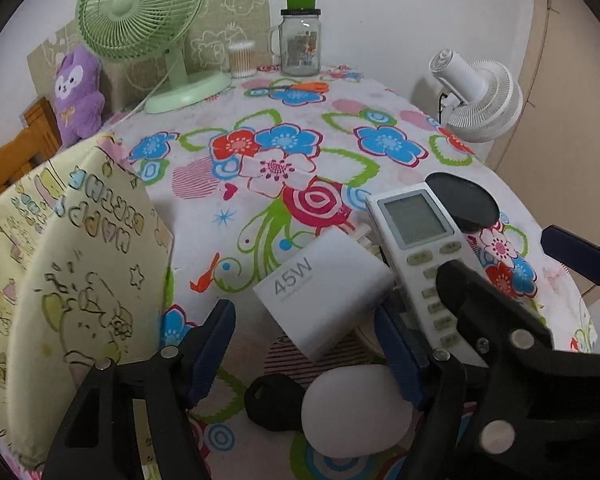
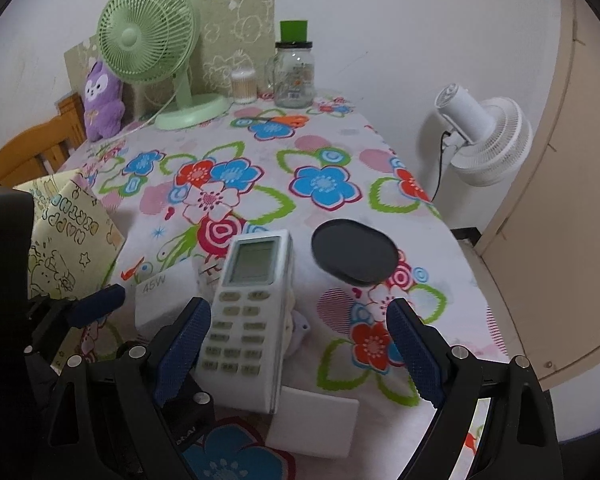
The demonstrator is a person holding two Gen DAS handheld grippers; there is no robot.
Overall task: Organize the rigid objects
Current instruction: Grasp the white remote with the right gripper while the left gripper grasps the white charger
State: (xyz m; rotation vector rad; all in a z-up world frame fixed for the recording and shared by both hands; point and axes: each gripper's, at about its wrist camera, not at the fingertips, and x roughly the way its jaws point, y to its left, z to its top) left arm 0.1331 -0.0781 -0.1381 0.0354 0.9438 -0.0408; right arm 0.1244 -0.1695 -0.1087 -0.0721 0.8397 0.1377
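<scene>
Remote control (image 2: 249,316), a stiff, light, smooth-sided plastic bar, is lying propped on smaller clutter near the tabletop's (image 2: 340,148) front edge, best gripped across its narrow button end. The right gripper (image 2: 300,344) is standing wide open around that end, holding nothing. The left gripper (image 1: 304,344) is gaping empty toward the rigid 45W charger box (image 1: 324,292) and, smaller, the white pebble-like case (image 1: 356,408).

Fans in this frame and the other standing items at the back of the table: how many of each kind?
Fans: 2, a green fan on the table and a white fan beside the table
Glass jars: 1, the jar with a green lid
Cotton swab tubs: 1, the tub
Plush toys: 1, the purple toy
Total: 5
</scene>
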